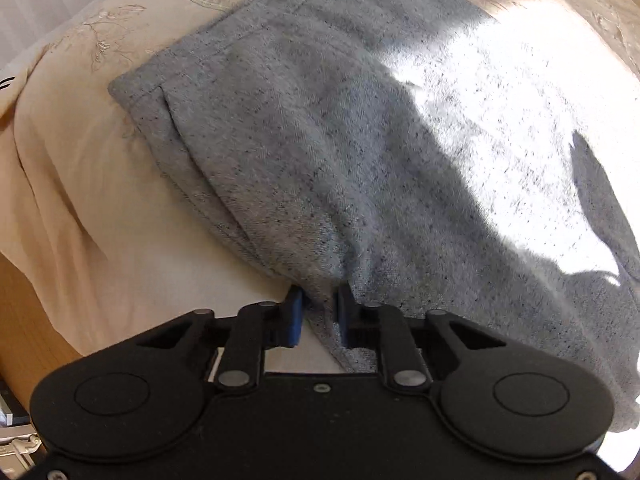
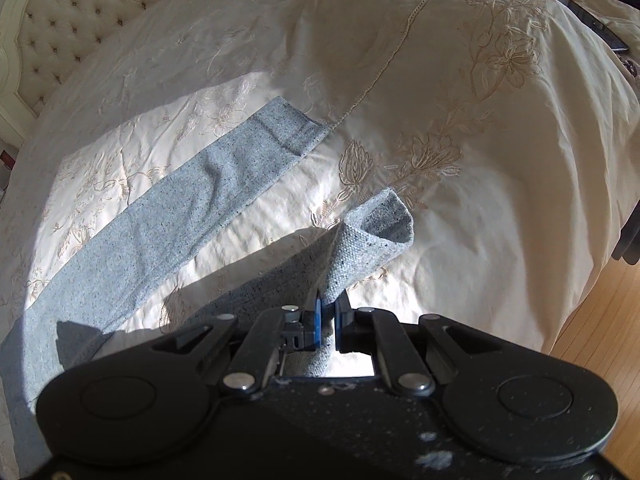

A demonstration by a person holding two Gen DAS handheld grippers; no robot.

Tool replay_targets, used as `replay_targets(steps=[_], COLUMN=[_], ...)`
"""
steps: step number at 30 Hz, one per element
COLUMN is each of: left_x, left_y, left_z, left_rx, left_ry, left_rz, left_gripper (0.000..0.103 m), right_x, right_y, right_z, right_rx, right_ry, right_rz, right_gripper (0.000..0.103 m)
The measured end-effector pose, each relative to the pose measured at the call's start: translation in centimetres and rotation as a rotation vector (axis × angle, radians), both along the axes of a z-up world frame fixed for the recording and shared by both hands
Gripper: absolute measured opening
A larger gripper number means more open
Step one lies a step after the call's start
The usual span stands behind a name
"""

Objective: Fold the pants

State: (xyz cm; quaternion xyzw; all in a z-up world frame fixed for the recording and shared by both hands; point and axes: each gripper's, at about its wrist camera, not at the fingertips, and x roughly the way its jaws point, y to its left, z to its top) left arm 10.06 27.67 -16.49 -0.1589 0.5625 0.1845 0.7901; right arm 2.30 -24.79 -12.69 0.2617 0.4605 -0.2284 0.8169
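In the left wrist view, a strip of wooden floor point(image 1: 24, 320) shows at the left edge below the draped side of the cream bedspread point(image 1: 100, 184), whose top carries faint embroidered flowers. The grey speckled pants point(image 1: 320, 140) lie spread on this cover, half in shade, half in hard sunlight. The left gripper point(image 1: 320, 308) pinches a gathered edge of the fabric between its blue pads.

In the right wrist view, a tufted cream headboard point(image 2: 80, 12) stands at the upper left. One pant leg point(image 2: 208, 184) stretches flat across the sunlit cover to its cuff. The right gripper point(image 2: 328, 312) is clenched on the other leg's cuff point(image 2: 372, 232), lifted off the bed and gaping. A dark flat device point(image 2: 592, 20) lies at the far right of the bed, with wood flooring point(image 2: 600, 320) beyond.
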Motion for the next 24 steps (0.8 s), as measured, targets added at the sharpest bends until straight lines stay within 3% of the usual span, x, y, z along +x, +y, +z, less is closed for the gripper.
replay_targets(steps=[2,8,12,18,24], left_x=[0.1,2.3,4.8,9.6,14.7], left_y=[0.4,0.3,0.6,0.3,-0.2], left_z=[1.7,7.9,10.7,11.5,10.4], left_rx=[-0.033,-0.008,-0.034,-0.045,-0.036], left_ry=[-0.037,-0.136,-0.182,-0.178,-0.16], left_rz=[0.017,-0.035,-0.031,-0.051,-0.082], left_gripper=[0.011,0.01,0.01,0.01,0.01], right_x=[-0.1,0.3,1.6,4.5,9.0], right_y=[-0.1,-1.4,-2.1,-2.7,-2.1], right_z=[0.4,2.2,3.4,4.2,3.7], right_rx=[0.0,0.003,0.002,0.007,-0.014], right_ry=[-0.007,-0.044,-0.078,-0.128,-0.143], right_rz=[-0.011,-0.049,-0.082,-0.138,-0.166], right_gripper=[0.008,0.008,0.008,0.008,0.008])
